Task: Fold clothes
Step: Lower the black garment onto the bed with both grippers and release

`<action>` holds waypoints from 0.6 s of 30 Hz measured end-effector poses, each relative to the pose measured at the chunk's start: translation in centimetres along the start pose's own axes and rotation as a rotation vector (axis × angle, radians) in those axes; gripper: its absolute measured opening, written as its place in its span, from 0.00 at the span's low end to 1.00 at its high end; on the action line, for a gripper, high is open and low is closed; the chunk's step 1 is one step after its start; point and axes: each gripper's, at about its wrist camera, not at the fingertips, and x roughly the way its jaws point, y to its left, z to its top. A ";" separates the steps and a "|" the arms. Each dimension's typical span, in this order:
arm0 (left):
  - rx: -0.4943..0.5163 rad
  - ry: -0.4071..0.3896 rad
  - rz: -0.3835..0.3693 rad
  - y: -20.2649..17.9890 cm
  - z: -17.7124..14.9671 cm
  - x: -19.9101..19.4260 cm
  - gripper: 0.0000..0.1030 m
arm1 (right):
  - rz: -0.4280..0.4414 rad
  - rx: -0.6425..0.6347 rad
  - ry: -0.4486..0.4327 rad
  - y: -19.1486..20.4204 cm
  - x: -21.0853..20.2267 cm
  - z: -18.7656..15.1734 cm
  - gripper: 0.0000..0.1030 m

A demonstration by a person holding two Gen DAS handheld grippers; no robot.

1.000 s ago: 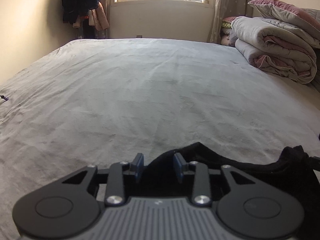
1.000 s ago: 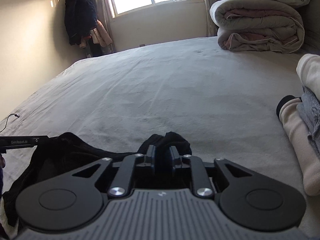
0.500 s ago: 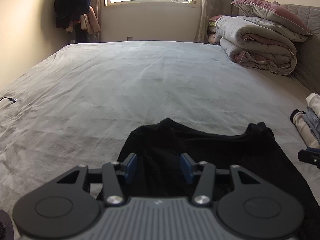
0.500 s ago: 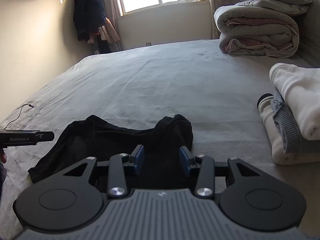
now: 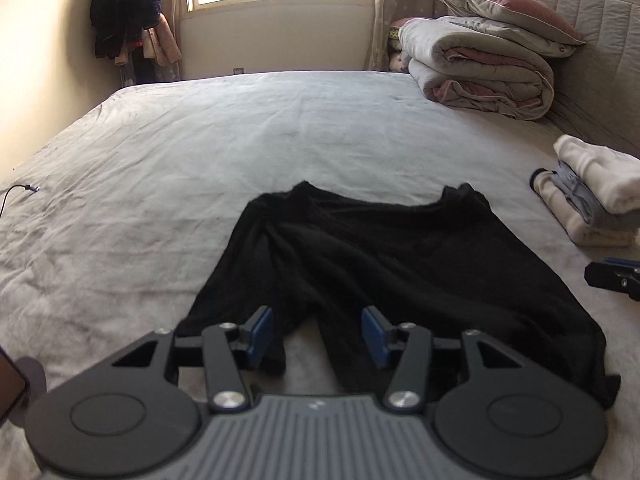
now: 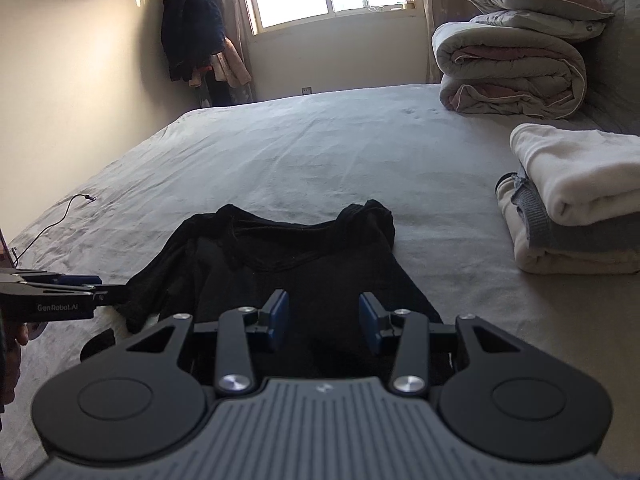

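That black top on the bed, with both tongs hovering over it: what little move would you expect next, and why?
Probably a reach for one side edge of the black top to fold it inward. It lies spread on the bed and unfolded, beside a finished stack of folded clothes. Neither the left tongs, whose jaws are opening, nor the right tongs grips any cloth.

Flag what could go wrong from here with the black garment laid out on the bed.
1. The black garment lies bunched along its near left side, with ridges and a split at the hem; folding now would likely trap creases.
2. The left gripper jaws are opening over that hem with nothing pinched; closing again could catch only one layer.
3. The folded stack sits close on the right; a wide sweep of the right gripper might knock it.
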 end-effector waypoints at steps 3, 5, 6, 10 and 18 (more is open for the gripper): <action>-0.014 0.018 -0.032 0.3 -2.1 -1.1 0.51 | 0.014 0.033 0.015 -0.2 -1.1 -1.3 0.43; -0.017 0.031 -0.063 0.6 -3.6 -1.7 0.52 | 0.031 0.067 0.026 -0.5 -1.8 -2.1 0.43; -0.017 0.037 -0.079 0.7 -4.3 -1.9 0.52 | 0.039 0.090 0.035 -0.8 -2.0 -2.5 0.43; 0.013 0.005 -0.122 0.8 -7.0 -2.5 0.52 | 0.068 0.194 0.072 -2.0 -2.7 -4.4 0.43; 0.146 -0.031 -0.210 -0.3 -9.2 -2.1 0.51 | 0.095 0.304 0.156 -3.7 -2.8 -6.8 0.43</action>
